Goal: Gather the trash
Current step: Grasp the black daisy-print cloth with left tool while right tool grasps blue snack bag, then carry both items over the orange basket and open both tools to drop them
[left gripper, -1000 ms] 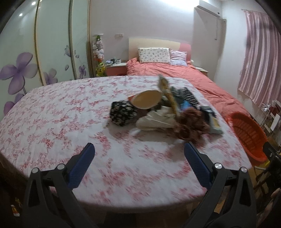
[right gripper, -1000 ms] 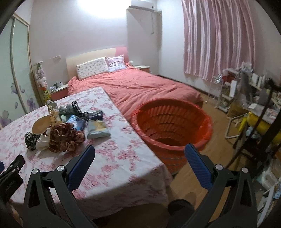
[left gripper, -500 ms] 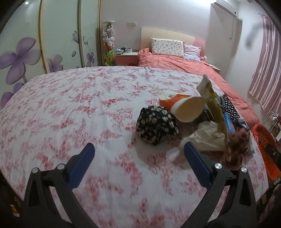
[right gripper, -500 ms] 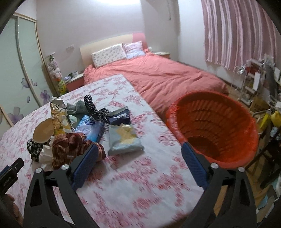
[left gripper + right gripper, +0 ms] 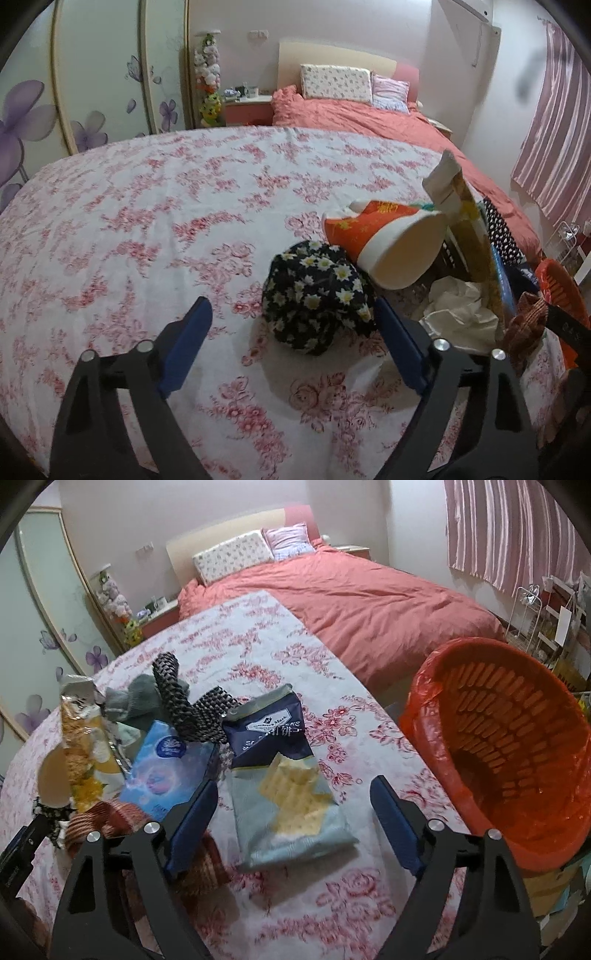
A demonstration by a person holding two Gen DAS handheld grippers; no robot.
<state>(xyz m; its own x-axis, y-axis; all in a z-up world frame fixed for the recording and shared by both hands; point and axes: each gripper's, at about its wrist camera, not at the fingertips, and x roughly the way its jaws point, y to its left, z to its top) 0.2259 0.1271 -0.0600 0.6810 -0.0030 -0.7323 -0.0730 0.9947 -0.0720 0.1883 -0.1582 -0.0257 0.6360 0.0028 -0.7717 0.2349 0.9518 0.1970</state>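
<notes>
On the flowered bedspread (image 5: 147, 229) lies a pile of items. My left gripper (image 5: 291, 332) hovers just short of a black daisy-print bundle (image 5: 314, 295), which sits between its closing jaws; neither pad presses it. Behind the bundle lie a tipped orange paper cup (image 5: 388, 243), crumpled white paper (image 5: 458, 310) and a yellow snack bag (image 5: 465, 221). My right gripper (image 5: 295, 812) is over a cracker bag (image 5: 288, 775), jaws closing, pads clear of it. An orange basket (image 5: 517, 746) stands to the right, off the bed's edge.
A blue tissue pack (image 5: 166, 768), a black-and-white patterned cloth (image 5: 177, 701), a grey-green sock (image 5: 136, 701) and a brown striped cloth (image 5: 110, 816) lie left of the cracker bag. A bed with a red cover (image 5: 369, 602) is behind. A wire rack (image 5: 535, 620) stands by the curtain.
Both grippers came forward and down onto the pile. The left one now frames the daisy bundle, and the right one swung from the basket to the cracker bag. Both jaws have narrowed.
</notes>
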